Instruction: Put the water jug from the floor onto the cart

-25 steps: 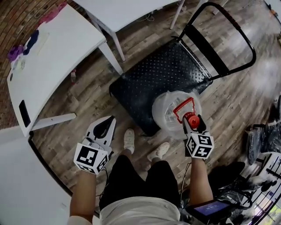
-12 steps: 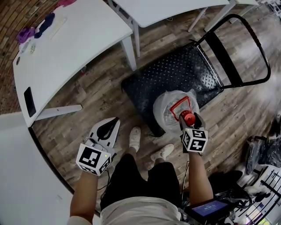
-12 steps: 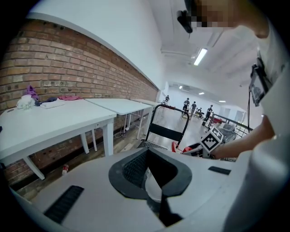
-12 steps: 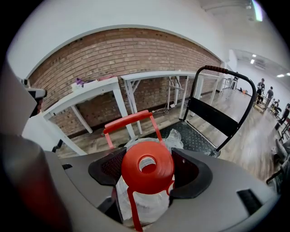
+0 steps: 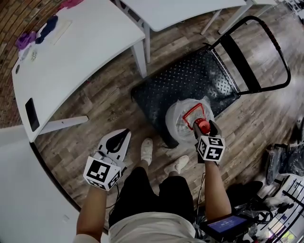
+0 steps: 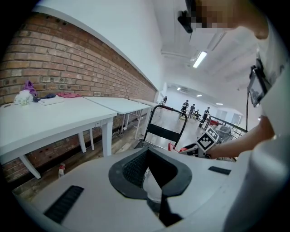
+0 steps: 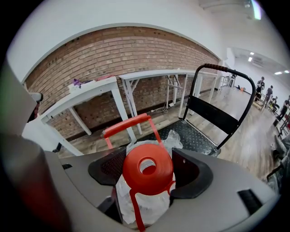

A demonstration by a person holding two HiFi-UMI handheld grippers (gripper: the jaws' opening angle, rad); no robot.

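Seen from your head, your right gripper (image 5: 206,130) sits over the neck of the water jug (image 5: 180,116), so the grip itself is out of sight. In the right gripper view the red cap (image 7: 158,181) covers that same neck, and the gripper's body hides the jug's base. The jug overlaps the 5 o'clock edge of the cart (image 5: 185,90); you cannot tell whether it rests on it. The small things (image 5: 26,40) at 10 o'clock on the bench (image 5: 80,52) are too small to tell. The second bench (image 5: 180,7) at 12 o'clock is cut by the top edge, and the clutter (image 5: 285,161) at 4 o'clock by the right edge.
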